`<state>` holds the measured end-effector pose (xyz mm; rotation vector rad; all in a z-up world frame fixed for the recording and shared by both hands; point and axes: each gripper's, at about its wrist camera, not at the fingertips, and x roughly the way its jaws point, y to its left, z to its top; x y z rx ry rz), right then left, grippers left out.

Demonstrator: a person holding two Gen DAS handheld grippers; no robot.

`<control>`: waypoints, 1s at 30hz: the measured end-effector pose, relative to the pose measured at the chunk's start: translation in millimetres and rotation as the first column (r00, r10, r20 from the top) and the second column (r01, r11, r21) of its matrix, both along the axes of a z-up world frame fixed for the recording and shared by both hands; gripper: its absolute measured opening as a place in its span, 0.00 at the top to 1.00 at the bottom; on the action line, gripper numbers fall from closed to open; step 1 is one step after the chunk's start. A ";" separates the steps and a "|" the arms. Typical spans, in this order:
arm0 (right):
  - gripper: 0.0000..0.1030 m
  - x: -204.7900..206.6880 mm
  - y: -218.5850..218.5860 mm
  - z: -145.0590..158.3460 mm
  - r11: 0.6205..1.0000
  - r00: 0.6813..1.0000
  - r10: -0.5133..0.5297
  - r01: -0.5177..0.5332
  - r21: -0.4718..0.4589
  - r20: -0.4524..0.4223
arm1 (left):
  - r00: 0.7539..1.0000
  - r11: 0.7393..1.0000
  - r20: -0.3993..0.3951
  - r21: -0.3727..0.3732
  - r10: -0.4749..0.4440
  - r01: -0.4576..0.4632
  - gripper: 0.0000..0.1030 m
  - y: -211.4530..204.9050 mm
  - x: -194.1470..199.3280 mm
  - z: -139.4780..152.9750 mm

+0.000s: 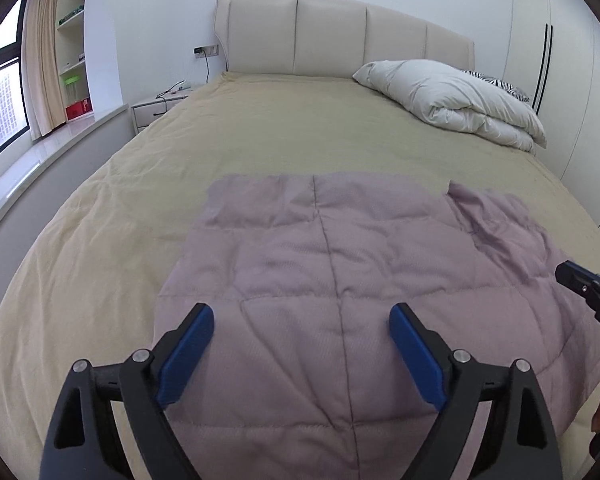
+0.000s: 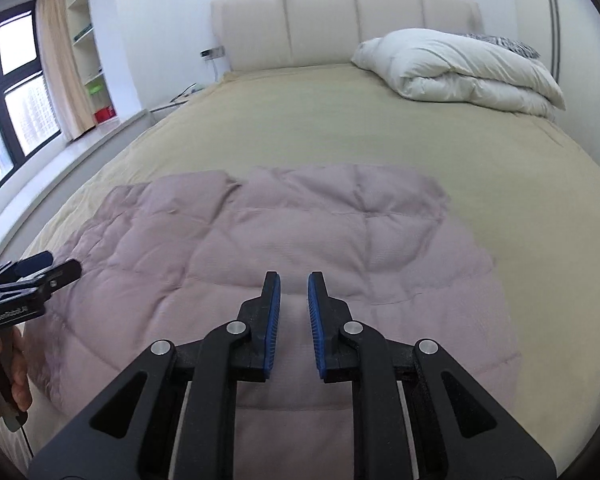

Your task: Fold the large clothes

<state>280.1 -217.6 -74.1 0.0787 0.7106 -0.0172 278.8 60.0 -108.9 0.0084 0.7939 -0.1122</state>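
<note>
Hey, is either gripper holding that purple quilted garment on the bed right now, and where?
Neither. The left gripper is wide open and the right gripper nearly closed, both empty above the quilted garment.

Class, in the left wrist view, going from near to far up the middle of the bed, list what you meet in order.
Left tool → mauve quilted garment → bare tan bedspread → cream padded headboard.

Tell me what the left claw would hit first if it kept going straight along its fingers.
Most likely the mauve quilted garment spread on the bed: the open left claw points down at its middle, nothing between them, though depth is uncertain.
</note>
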 end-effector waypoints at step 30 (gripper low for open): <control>0.17 10.9 -59.1 -27.9 0.986 0.985 -0.121 0.133 0.101 -0.124 | 0.994 0.998 -0.087 0.010 0.058 -0.058 0.02 30.9 8.3 -23.9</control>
